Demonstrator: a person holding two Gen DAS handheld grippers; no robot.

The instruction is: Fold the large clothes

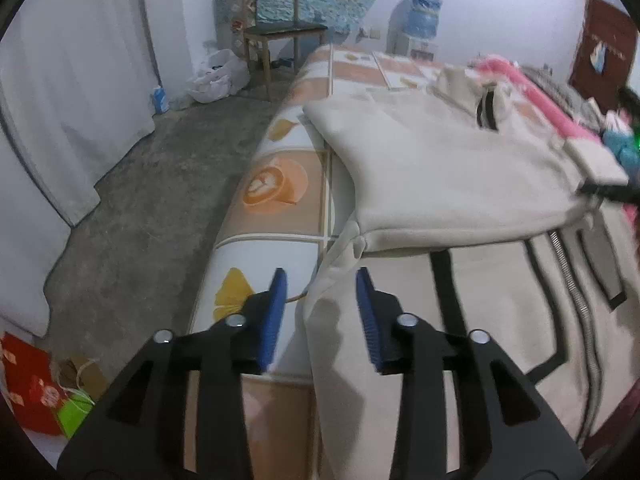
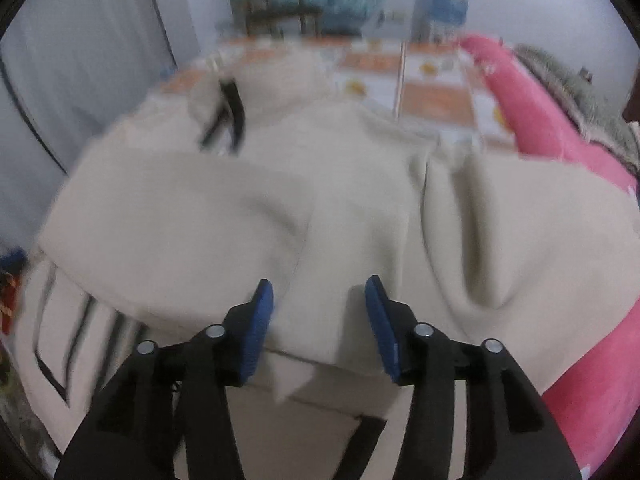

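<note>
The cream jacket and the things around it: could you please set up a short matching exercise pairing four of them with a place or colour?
Things:
1. cream jacket
2. wooden chair
3. rolled blanket
4. red bag

Places or colours:
A. pink
B. on the floor, lower left
C. folded over on the bed
D. against the far wall

Pairs: 1-C, 2-D, 3-A, 4-B

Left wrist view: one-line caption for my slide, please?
Left gripper, fingers apart and empty, above the edge of a half-folded beige jacket on a patterned bed.
</note>
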